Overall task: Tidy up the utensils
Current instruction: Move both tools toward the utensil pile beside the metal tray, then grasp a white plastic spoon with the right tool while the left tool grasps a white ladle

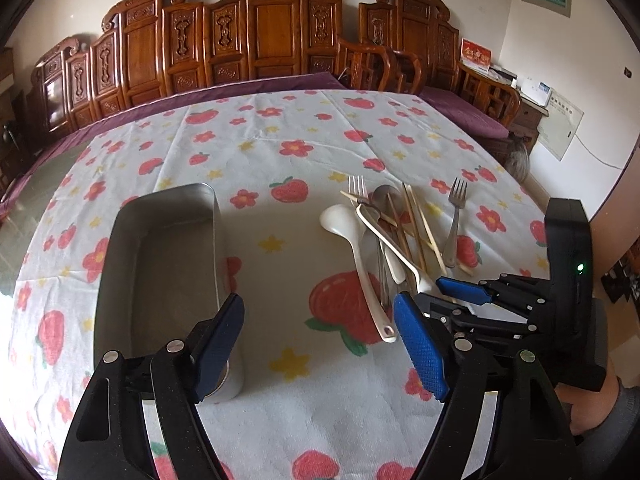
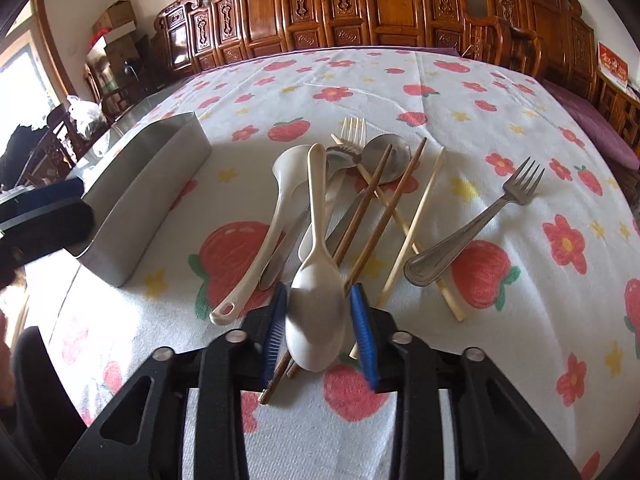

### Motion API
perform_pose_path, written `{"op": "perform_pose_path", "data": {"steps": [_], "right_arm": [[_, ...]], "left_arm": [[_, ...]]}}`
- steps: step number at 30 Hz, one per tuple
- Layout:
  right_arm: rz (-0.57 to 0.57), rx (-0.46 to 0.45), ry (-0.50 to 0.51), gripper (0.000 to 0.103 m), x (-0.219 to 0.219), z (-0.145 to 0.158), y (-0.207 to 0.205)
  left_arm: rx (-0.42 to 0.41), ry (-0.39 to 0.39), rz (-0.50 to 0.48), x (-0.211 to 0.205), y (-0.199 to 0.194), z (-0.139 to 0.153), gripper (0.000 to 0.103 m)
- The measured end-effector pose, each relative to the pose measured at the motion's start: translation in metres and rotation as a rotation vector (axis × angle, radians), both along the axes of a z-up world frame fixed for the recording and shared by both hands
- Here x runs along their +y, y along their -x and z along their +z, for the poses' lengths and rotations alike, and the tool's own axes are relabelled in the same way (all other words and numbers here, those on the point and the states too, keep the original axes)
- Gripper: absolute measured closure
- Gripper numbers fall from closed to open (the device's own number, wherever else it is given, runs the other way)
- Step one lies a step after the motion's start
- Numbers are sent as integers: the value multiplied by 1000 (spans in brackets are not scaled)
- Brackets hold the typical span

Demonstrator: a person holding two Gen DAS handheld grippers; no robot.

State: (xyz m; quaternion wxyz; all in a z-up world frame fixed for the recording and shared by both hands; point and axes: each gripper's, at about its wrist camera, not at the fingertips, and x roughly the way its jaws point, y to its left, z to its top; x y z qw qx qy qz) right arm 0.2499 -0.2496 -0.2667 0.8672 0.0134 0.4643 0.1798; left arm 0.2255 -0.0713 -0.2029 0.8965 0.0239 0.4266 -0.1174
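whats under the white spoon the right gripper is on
Under the white spoon, two dark brown chopsticks run beneath its bowl, and other utensils lie under its handle. The cloth directly below the bowl is covered.

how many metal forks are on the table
2. One fork lies apart at the right of the pile, handle resting on a pale chopstick. The other fork is at the pile's far end, only its tines showing. More may be buried underneath.

A strawberry-print tablecloth [image 1: 280, 400] covers the table, with carved wooden screens [image 1: 256, 36] and purple cushions [image 1: 464, 114] behind.
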Motion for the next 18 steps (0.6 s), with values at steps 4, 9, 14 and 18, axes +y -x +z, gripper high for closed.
{"op": "perform_pose_path", "data": {"steps": [4, 9, 14, 18], "right_arm": [[-5, 7, -31, 71, -4, 0, -2], [-14, -14, -77, 72, -13, 8, 2], [-42, -41, -111, 72, -25, 18, 4], [-68, -62, -128, 72, -36, 24, 4]], "left_arm": [[18, -15, -3, -6, -4, -12, 29], [29, -38, 2, -10, -10, -20, 29], [40, -52, 1, -13, -22, -27, 29], [50, -53, -18, -25, -38, -35, 30]]}}
